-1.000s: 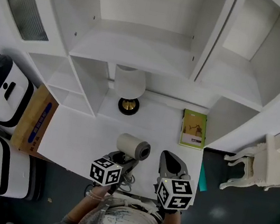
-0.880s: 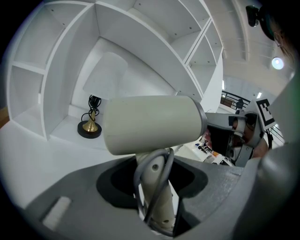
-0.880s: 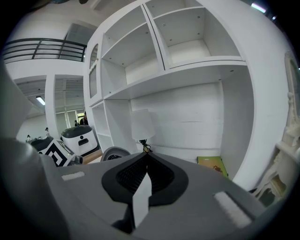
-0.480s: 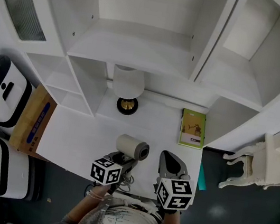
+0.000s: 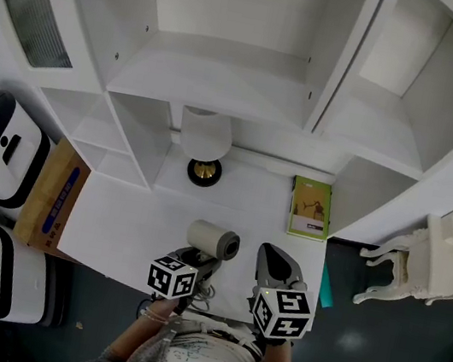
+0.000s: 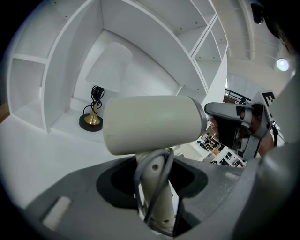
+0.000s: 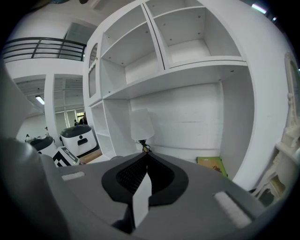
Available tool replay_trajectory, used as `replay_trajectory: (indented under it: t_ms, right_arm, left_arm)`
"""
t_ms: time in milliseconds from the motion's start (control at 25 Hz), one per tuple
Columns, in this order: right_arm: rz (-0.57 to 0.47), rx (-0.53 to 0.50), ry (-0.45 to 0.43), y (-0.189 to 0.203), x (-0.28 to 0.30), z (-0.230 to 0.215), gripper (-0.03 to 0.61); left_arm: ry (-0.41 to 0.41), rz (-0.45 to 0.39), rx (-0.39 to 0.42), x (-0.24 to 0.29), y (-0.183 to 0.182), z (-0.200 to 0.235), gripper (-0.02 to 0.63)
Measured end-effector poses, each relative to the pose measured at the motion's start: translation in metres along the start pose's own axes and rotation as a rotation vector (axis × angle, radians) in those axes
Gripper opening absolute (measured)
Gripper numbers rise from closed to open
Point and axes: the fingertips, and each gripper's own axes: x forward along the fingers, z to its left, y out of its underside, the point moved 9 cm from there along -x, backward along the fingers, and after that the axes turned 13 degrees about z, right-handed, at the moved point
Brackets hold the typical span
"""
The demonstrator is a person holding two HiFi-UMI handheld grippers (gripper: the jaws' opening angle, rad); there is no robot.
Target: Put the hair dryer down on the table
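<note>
On the white table (image 5: 132, 222), toward the rear: a white-shaded lamp (image 5: 206, 139) on a black-and-gold base, and a green book (image 5: 310, 208) lying flat to its right.

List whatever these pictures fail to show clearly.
- Hair dryer plug: left gripper view, cord drops out of sight between the left tongs.
- Whether the dryer touches the table: head view, tongs cover its handle.
- Book title: head view, too small.

L gripper (image 5: 198, 259) over table's (image 5: 124, 218) near edge, jaws clamped on dryer (image 5: 214, 239) handle. R gripper (image 5: 274, 265) just beside it, same edge, jaws closed, empty.
</note>
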Motion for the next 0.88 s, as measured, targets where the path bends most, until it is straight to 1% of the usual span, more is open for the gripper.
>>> replay_trajectory:
  t_ms: [880]
  right_arm:
    - [0.016,-0.012,-0.012,-0.003,0.007,0.004,0.029]
  left_arm:
    - [0.0,0.049,-0.01,0.011,0.006,0.01,0.186]
